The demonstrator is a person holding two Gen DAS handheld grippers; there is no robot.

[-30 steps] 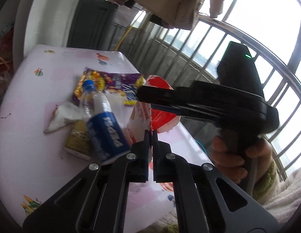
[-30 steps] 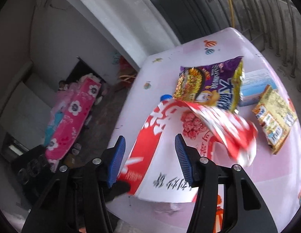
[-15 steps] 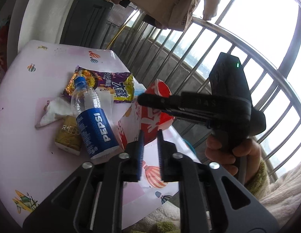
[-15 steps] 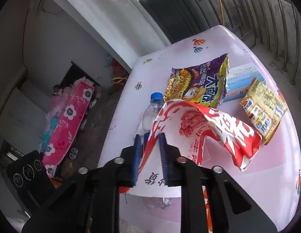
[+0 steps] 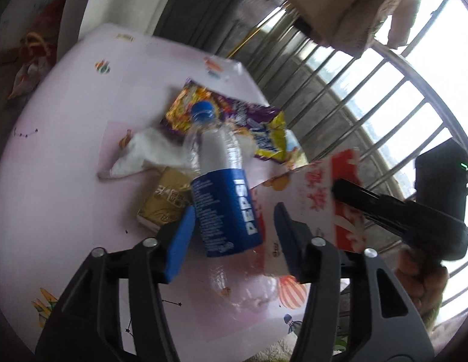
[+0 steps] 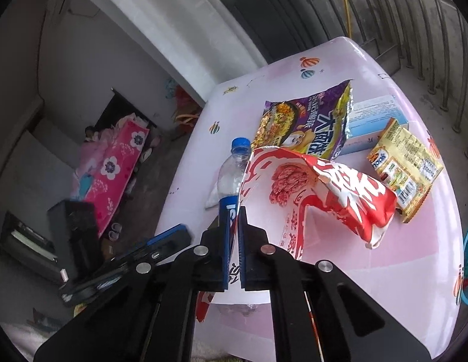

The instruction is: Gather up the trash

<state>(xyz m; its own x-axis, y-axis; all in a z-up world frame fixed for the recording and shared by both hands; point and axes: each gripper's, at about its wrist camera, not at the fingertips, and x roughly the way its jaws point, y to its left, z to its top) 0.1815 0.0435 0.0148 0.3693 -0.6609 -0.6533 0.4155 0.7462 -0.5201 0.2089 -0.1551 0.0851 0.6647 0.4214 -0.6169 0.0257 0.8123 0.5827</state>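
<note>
A clear Pepsi bottle [image 5: 225, 208] with a blue label and cap sits on the pink table [image 5: 52, 181], cap pointing away. My left gripper [image 5: 232, 236] is opening, its blue pads on either side of the label; a gap shows on the right side. A red and white bag [image 6: 318, 199] stands open beside the bottle [image 6: 231, 175]. My right gripper [image 6: 234, 223] is shut on the bag's near edge. The left wrist view shows this same gripper [image 5: 338, 185] clamped on the bag [image 5: 312, 193].
A purple noodle packet [image 6: 306, 120], a pale blue box [image 6: 376, 117] and a yellow snack packet [image 6: 406, 166] lie behind the bag. A gold box [image 5: 164, 199] and a white tissue [image 5: 143, 150] lie left of the bottle. A metal railing [image 5: 370, 111] runs along the far side.
My left gripper went from shut to open and moved down around the bottle. My right gripper closed on the bag's edge and stayed in place.
</note>
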